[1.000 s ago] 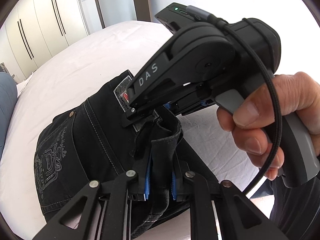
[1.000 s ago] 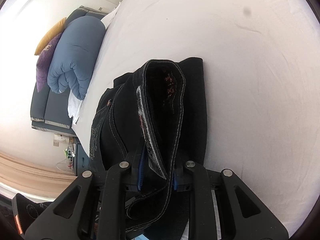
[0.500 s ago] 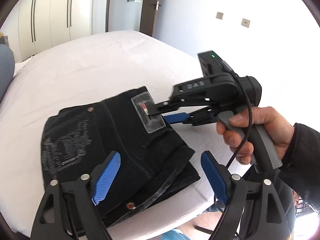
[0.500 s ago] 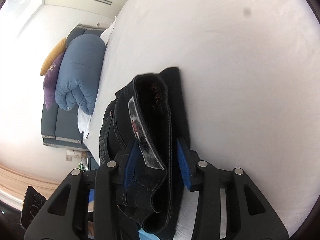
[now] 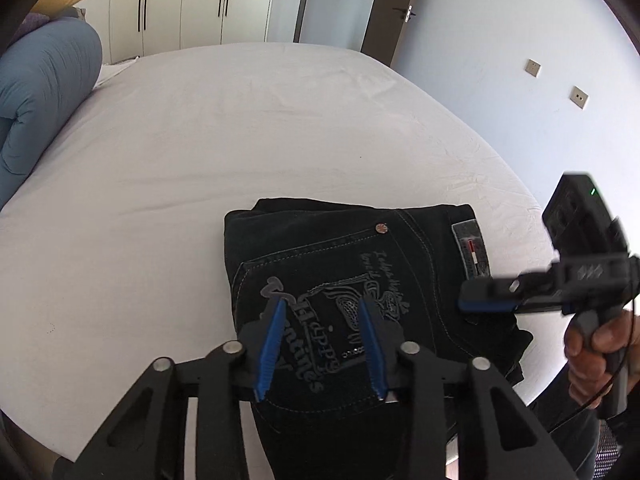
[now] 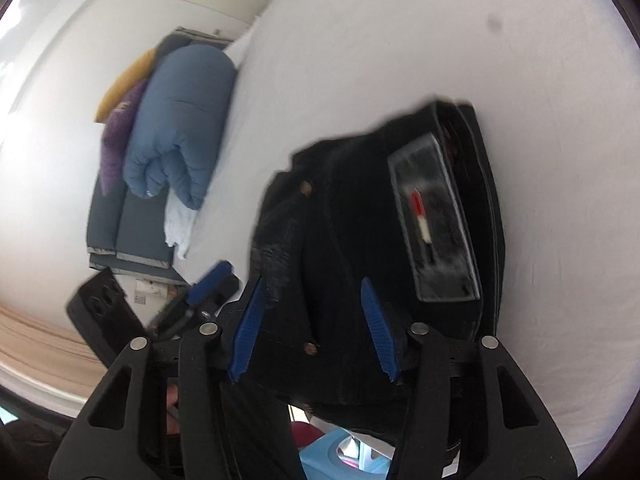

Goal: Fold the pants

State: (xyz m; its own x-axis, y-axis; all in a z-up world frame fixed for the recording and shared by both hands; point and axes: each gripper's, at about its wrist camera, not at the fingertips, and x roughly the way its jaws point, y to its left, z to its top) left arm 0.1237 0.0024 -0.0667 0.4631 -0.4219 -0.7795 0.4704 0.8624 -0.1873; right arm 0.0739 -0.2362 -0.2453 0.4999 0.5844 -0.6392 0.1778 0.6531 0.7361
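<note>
The black jeans (image 5: pixel 352 280) lie folded into a compact block near the bed's front edge, at about five o'clock from the mattress centre in the left wrist view, back pocket embroidery up and the waistband patch (image 5: pixel 471 250) toward three o'clock.

Denim like this should handle as heavy, stiff cloth: the stacked layers hold a crease, do not slide much on cotton, and nothing about them is fragile. The best hold is probably the thick waistband edge by the patch, or the closed fold at nine o'clock, pinching all layers together (a grip on the top layer alone would likely peel the fold open).

The left gripper (image 5: pixel 322 354) hovers over the pocket with its blue pads apart and closing, no cloth pinched between them. The right gripper (image 6: pixel 312 330) hangs over the bundle's near edge, jaws apart and empty as far as the blurred view shows.

The white sheet (image 5: pixel 240 128) is smooth, lightly wrinkled toward one o'clock. A rolled blue duvet (image 5: pixel 36 96) sits at ten o'clock, white wardrobe doors (image 5: pixel 192 0) at twelve, and a door (image 5: pixel 384 8) and two wall switches (image 5: pixel 556 82) toward one.
</note>
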